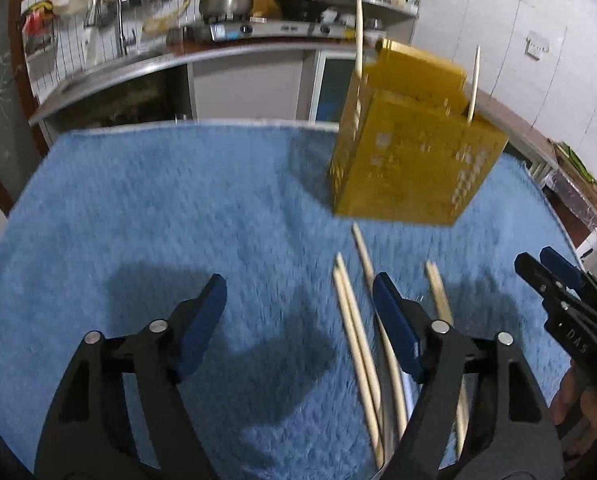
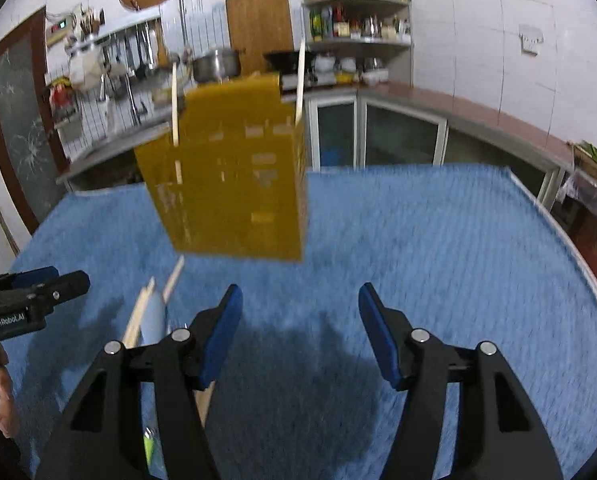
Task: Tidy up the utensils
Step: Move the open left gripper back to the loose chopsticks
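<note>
Chopsticks [image 1: 358, 332] lie loose on the blue cloth [image 1: 158, 208] that covers the counter, near the left gripper [image 1: 298, 312], whose jaws are spread with nothing between them; its right finger overlaps the sticks in the left wrist view. Beyond them, on the far side of the cloth, stands a yellow holder [image 1: 410, 152] with two chopsticks upright in it, one at its left corner [image 1: 359, 36] and one at its right [image 1: 473, 84]. To the right, the right gripper [image 2: 300, 320] hovers over bare cloth, jaws likewise spread and empty. In its view a pale spoon [image 2: 154, 316] lies just beside the loose sticks.
</note>
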Tool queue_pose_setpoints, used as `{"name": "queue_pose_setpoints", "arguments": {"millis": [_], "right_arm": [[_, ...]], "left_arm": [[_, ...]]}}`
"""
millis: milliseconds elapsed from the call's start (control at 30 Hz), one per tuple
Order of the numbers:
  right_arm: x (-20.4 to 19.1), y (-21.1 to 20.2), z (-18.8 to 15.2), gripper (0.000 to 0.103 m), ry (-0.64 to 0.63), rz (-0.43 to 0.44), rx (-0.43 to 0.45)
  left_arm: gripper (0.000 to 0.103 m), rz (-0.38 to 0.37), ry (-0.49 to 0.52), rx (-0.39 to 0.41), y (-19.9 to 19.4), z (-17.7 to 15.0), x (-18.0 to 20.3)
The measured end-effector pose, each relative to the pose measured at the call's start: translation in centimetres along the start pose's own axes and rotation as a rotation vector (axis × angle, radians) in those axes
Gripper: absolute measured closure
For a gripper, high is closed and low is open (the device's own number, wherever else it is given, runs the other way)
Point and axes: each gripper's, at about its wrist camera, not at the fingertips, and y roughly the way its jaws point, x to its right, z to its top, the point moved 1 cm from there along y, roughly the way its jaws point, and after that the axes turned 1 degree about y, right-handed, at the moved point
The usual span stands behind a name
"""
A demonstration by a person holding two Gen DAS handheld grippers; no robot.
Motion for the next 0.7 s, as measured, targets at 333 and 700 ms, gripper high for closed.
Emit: {"name": "queue_pose_setpoints", "arguments": {"millis": [333, 700], "right_arm": [[-1.0, 2.1, -2.8, 0.057, 0.007, 0.034, -0.106], [-2.9, 3.8, -2.5, 0.068, 0.013, 0.108, -0.166]], "left_arm": [[0.069, -0.043, -0.02, -0.133, 3.9, -2.3, 0.5], [0.08, -0.024, -0.001, -0.139, 5.0, -1.5, 1.6]]}}
